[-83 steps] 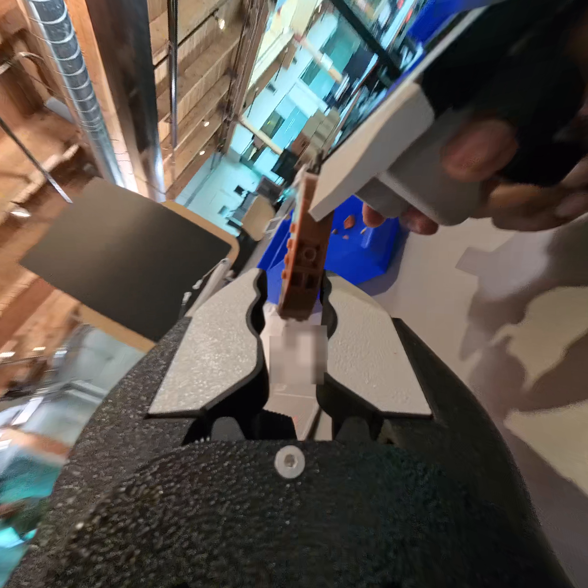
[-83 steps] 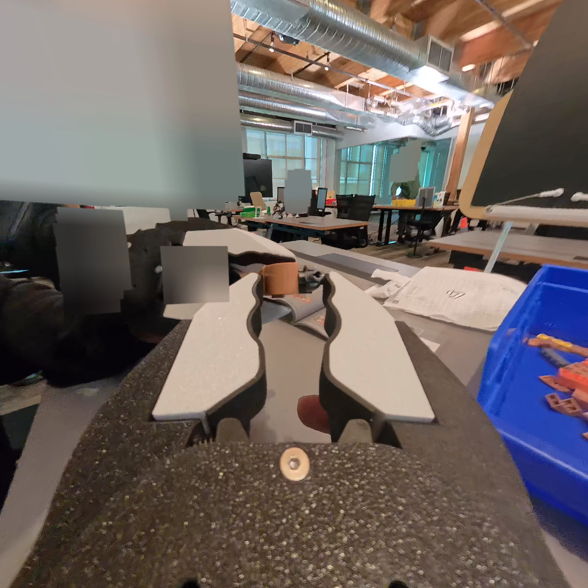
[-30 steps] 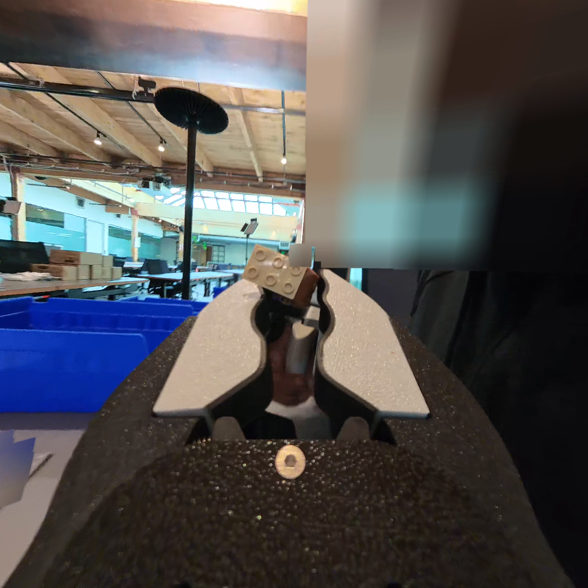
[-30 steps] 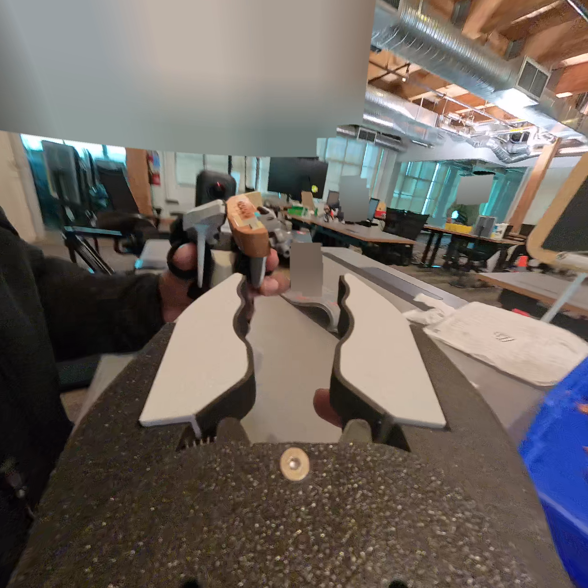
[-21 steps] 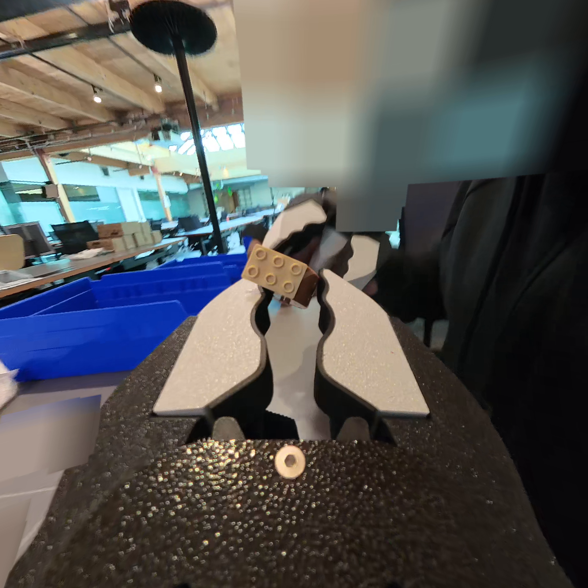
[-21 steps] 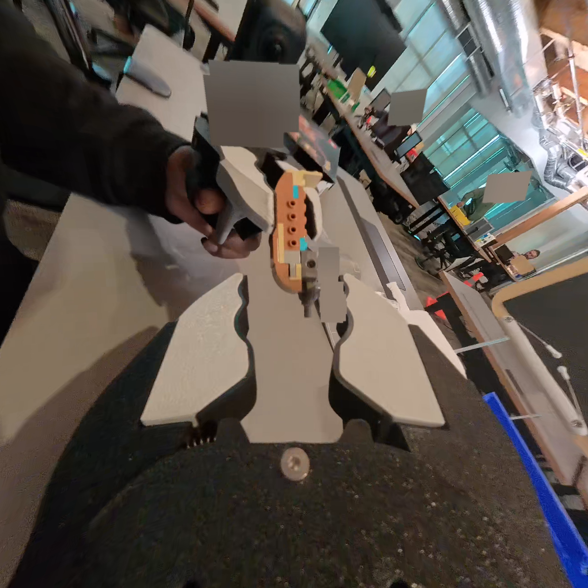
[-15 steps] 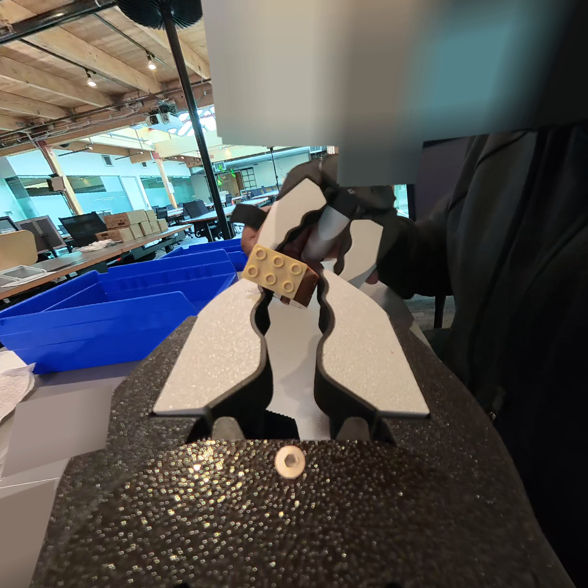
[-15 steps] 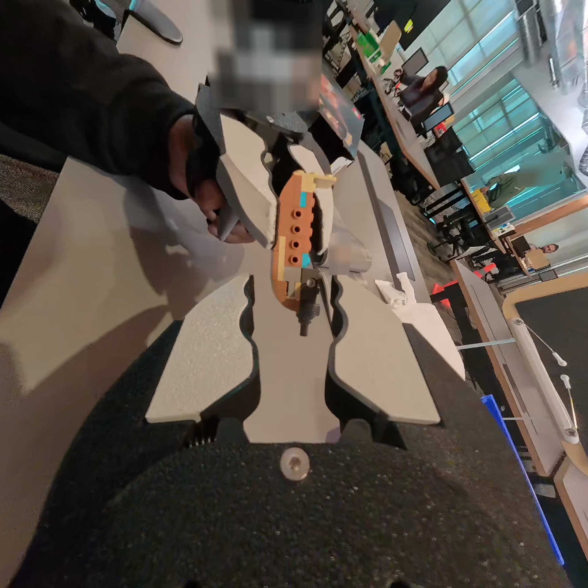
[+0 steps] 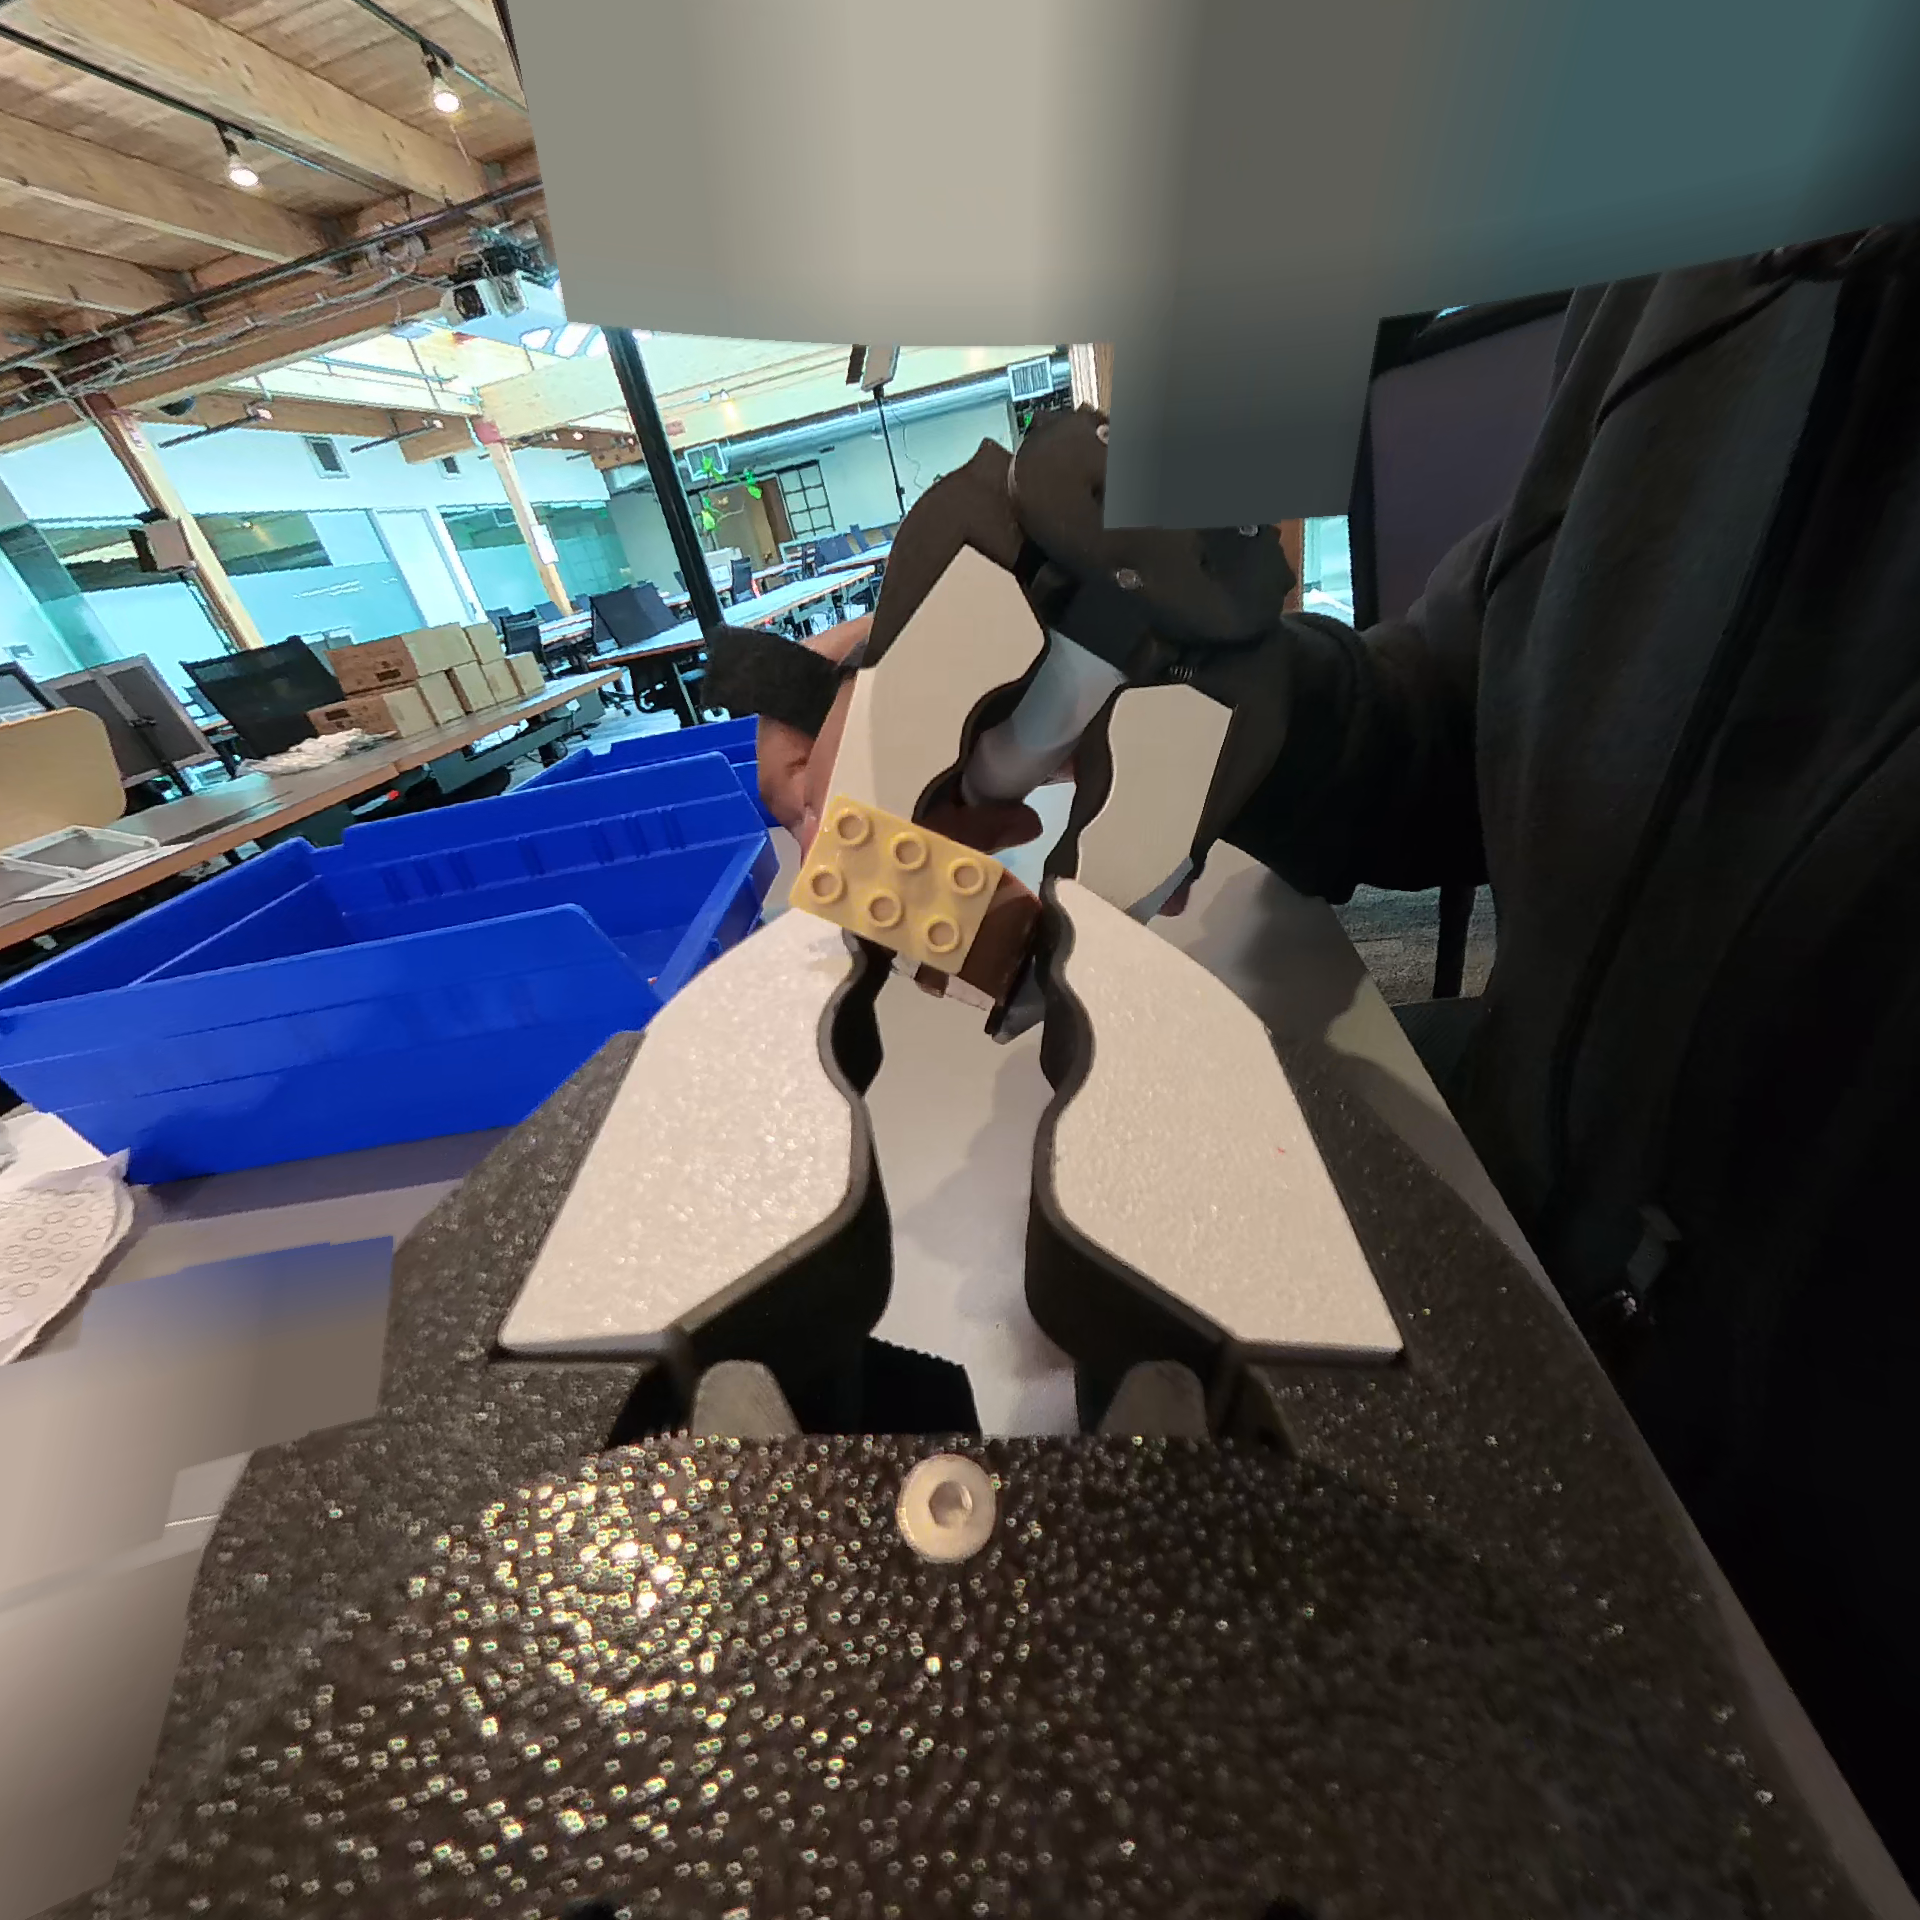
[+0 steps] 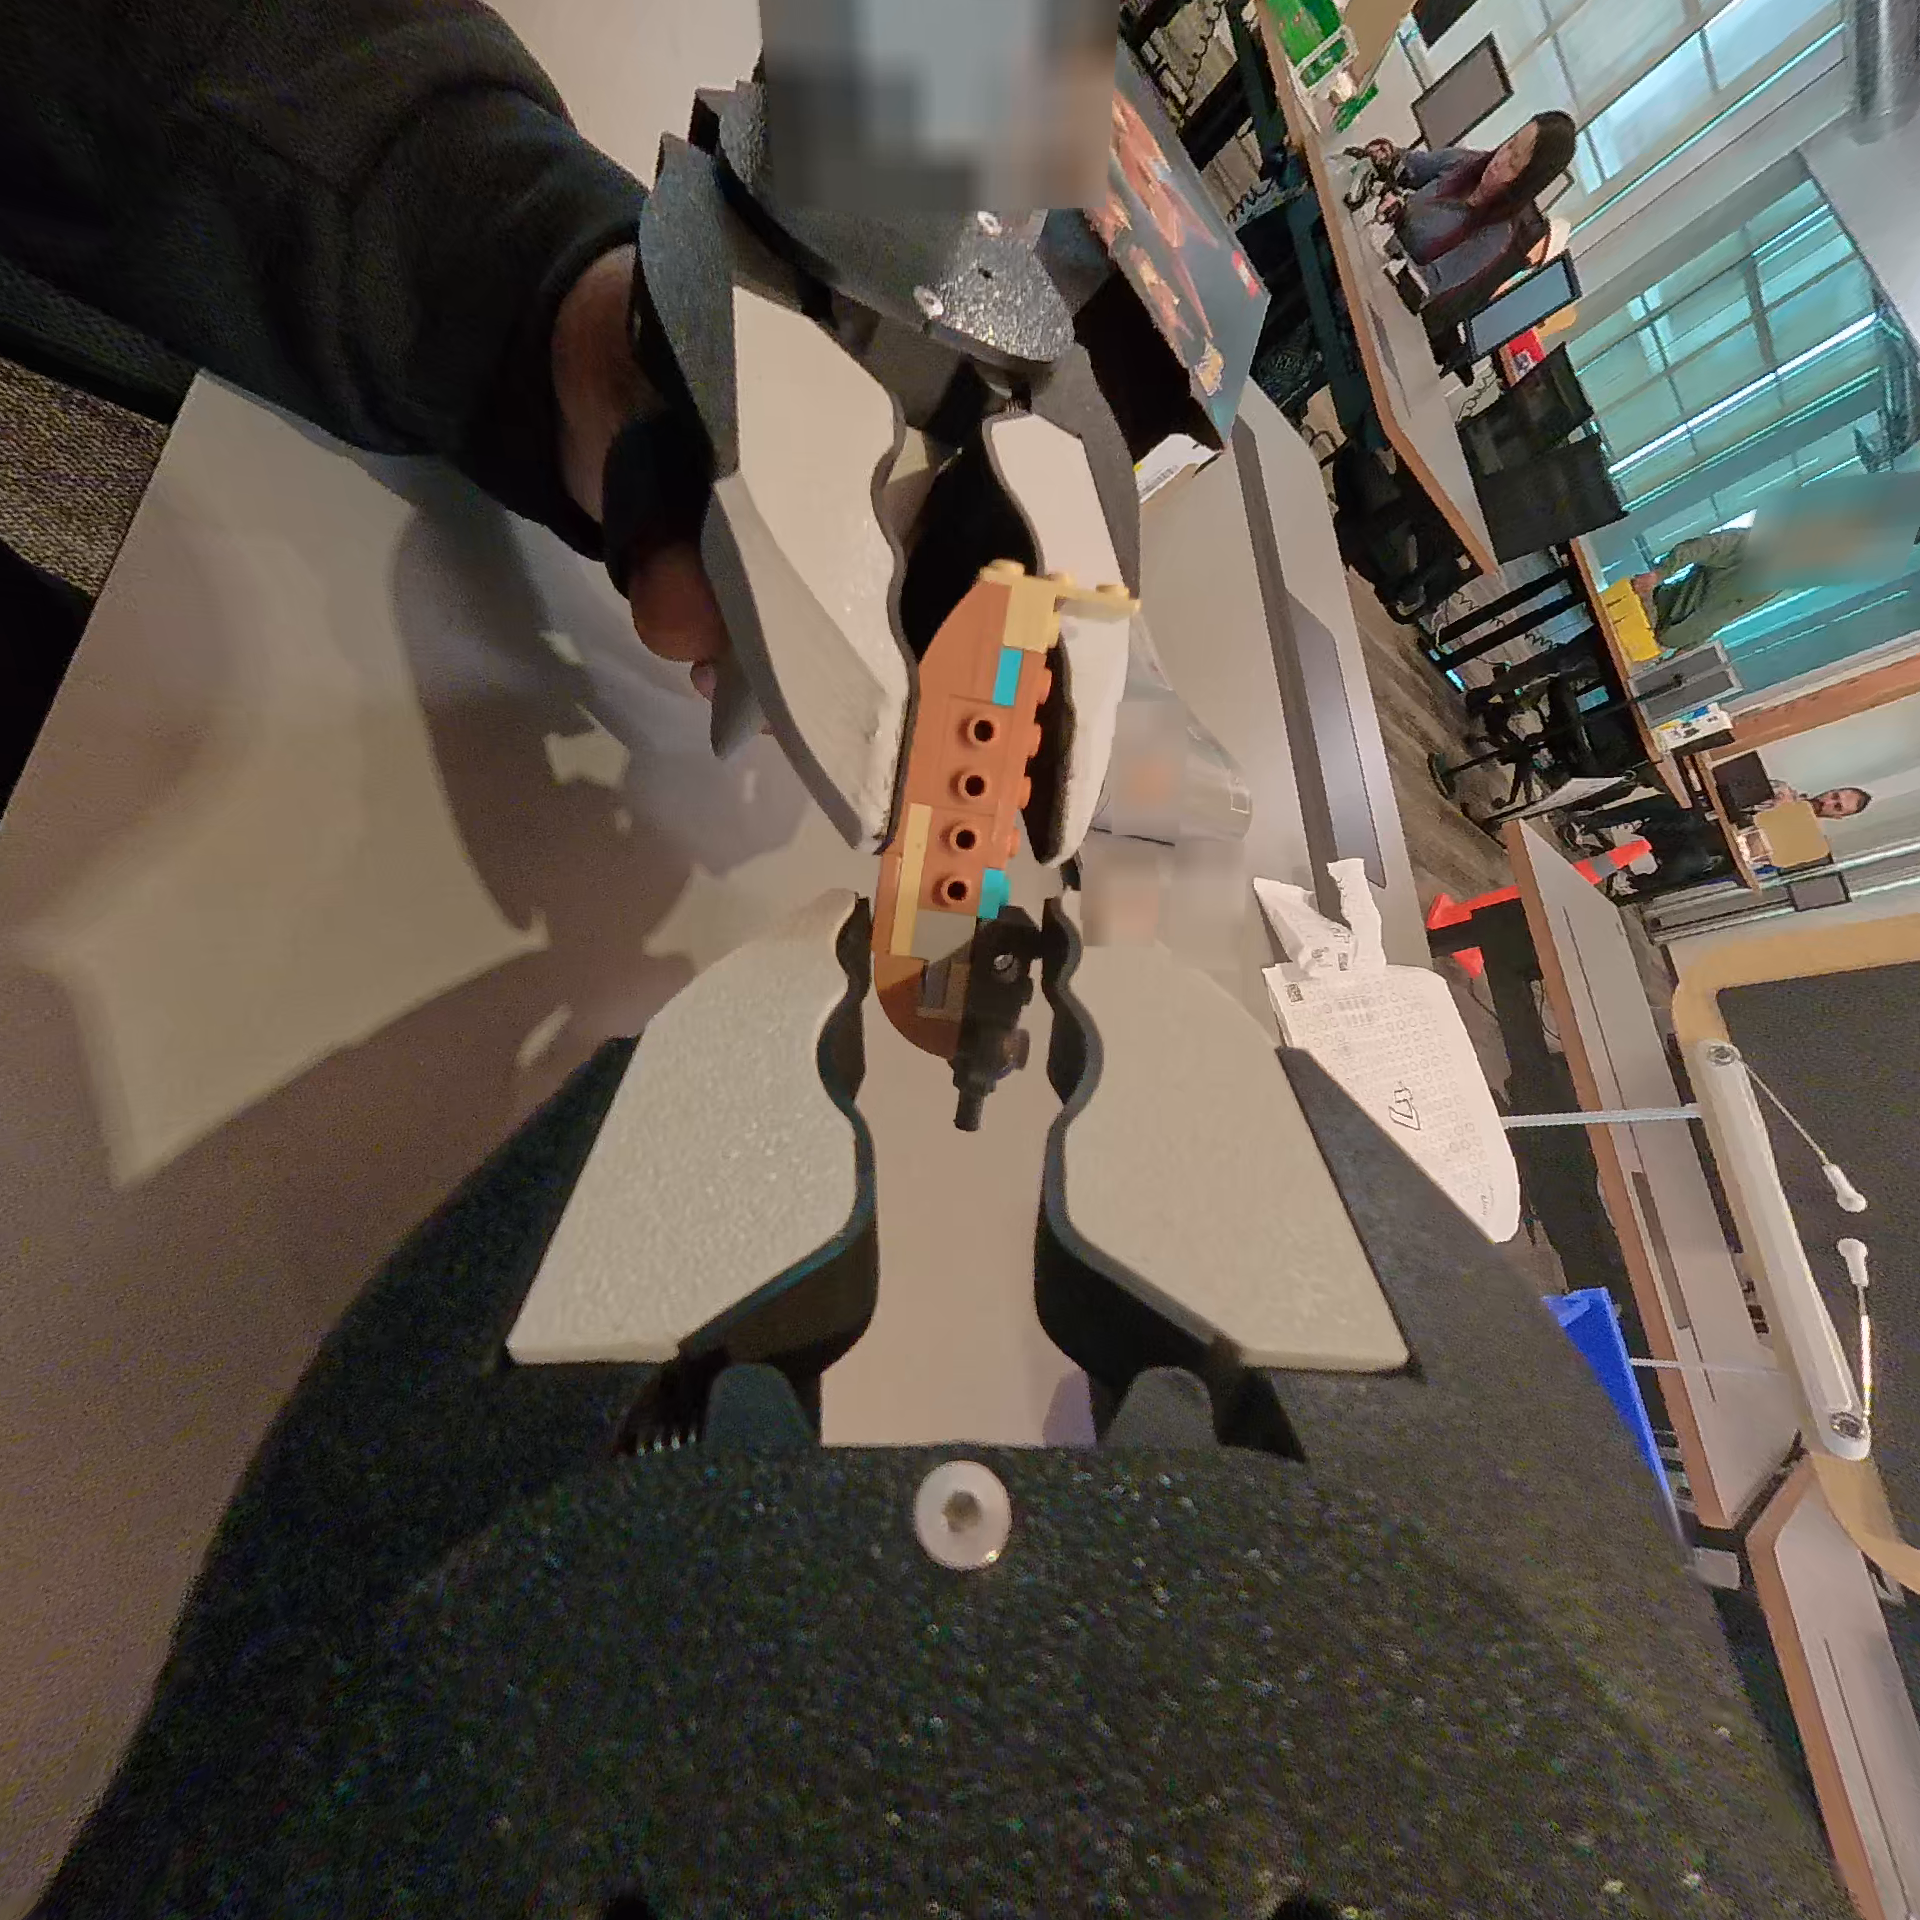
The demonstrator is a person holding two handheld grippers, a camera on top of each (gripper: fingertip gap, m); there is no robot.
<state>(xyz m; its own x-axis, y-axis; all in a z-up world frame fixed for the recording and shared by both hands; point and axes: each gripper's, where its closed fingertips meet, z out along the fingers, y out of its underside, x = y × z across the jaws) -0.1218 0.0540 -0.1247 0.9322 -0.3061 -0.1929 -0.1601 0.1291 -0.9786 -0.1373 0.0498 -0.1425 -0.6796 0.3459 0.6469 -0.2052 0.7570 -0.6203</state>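
Left gripper fingers clamp our brick model; right gripper fingers narrowed around its black end, contact unclear; we'd align squarely.

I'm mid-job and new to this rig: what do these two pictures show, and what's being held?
A person holds a two-finger gripper in each hand; each carries a camera looking along its fingers. The left view shows the left gripper clamping an orange-brown toy brick model. The right view shows the right gripper, fingers either side of the model's lower end; whether they press it is unclear. Below is a grey table with blue bins and a paper sheet.
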